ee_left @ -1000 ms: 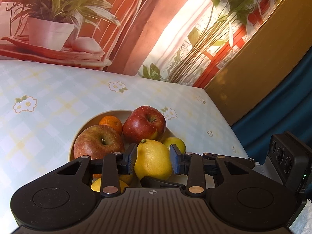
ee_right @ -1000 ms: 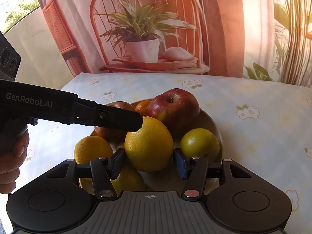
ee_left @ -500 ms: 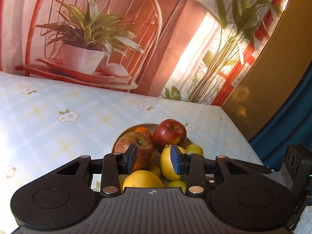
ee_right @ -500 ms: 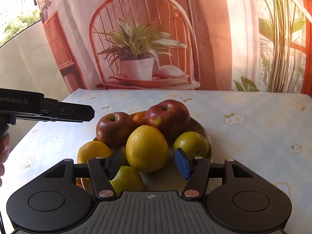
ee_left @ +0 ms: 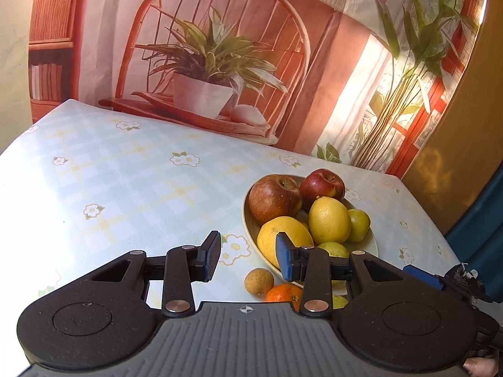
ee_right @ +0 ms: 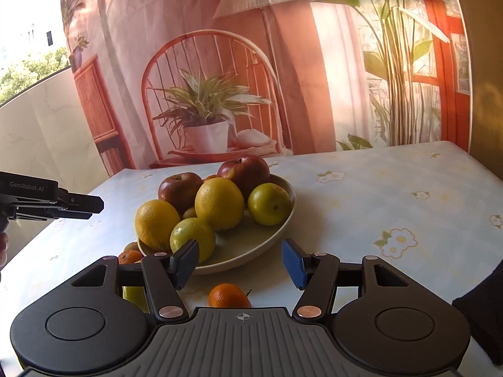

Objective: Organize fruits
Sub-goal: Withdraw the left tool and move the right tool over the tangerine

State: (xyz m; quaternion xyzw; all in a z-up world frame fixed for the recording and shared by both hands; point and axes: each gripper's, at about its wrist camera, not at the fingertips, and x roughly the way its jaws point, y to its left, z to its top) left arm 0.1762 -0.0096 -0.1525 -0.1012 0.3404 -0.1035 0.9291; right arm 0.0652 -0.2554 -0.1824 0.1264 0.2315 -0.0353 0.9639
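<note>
Sunlit behind the flower-print tabletop (ee_right: 393, 188) hangs a backdrop of a wicker chair and potted plant, and on the cloth a pale bowl (ee_right: 270, 229) holds apples, lemons and green fruit, with a mandarin (ee_right: 229, 295), a second orange fruit (ee_right: 129, 256) and a small brown fruit (ee_left: 259, 281) loose just beside its near rim. Both the left gripper (ee_left: 247, 255) and the right gripper (ee_right: 240, 264) hover with jaws wide apart and empty. My judgement: the right should drop straight over the mandarin, close gently across its widest part, then set it in the bowl's bare near side.

"GenRobot.AI" stands on the left gripper (ee_right: 91, 204); nothing else legible.
</note>
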